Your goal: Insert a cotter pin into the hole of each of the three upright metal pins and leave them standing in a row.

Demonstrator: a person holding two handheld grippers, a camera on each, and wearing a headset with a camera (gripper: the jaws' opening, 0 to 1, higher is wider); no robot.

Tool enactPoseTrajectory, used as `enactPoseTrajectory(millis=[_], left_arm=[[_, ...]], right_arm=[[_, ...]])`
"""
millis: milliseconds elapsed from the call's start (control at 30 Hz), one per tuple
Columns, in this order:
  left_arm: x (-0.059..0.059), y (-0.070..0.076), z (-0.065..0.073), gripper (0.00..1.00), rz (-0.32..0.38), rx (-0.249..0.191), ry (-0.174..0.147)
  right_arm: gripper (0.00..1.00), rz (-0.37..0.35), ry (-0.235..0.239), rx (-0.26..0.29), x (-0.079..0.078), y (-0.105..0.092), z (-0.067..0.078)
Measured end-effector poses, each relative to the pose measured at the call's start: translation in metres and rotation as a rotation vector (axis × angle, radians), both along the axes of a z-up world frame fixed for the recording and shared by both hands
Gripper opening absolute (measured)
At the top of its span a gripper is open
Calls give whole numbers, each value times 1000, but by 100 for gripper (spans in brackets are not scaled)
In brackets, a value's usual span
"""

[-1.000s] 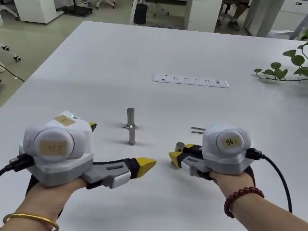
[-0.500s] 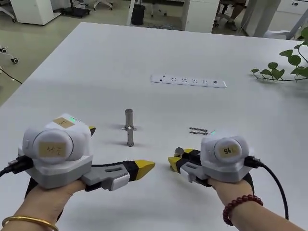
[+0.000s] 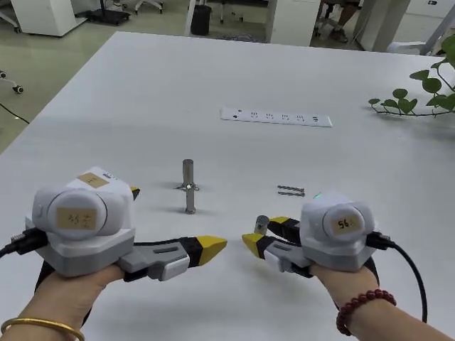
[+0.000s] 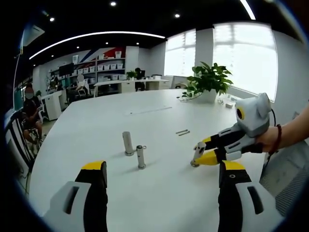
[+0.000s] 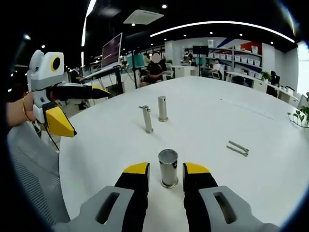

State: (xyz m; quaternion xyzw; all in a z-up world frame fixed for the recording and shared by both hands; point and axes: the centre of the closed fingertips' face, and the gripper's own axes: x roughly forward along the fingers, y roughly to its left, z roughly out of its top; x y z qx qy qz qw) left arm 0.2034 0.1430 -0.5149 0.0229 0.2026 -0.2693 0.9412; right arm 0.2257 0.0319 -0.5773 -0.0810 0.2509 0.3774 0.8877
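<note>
1/3 done: mid pin (image 3: 190,202) looks cottered, far pin (image 3: 188,170) bare, 2 cotters (image 3: 290,190) on table (image 3: 142,106). My R gripper (image 5: 166,170) jaws narrow, astride 3rd pin (image 5: 168,162), gaps showing; L gripper (image 4: 162,166) jaws wide, empty.

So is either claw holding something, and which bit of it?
Nothing gripped yet. The right gripper has its jaws either side of the metal pin, gaps showing; the left gripper is open, empty.

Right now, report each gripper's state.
Left gripper: open, empty.
Right gripper: open, jaws flanking a standing pin, slim gaps either side, no grip.
</note>
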Motion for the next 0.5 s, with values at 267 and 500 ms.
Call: enactPoseTrajectory(millis=[267, 500], left_arm=[[-2, -2, 0, 96, -1, -1, 4], [-3, -3, -1, 96, -3, 2, 9]], right_arm=[[27, 22, 31, 18, -9, -17, 8], [28, 32, 46, 18, -9, -32, 12]])
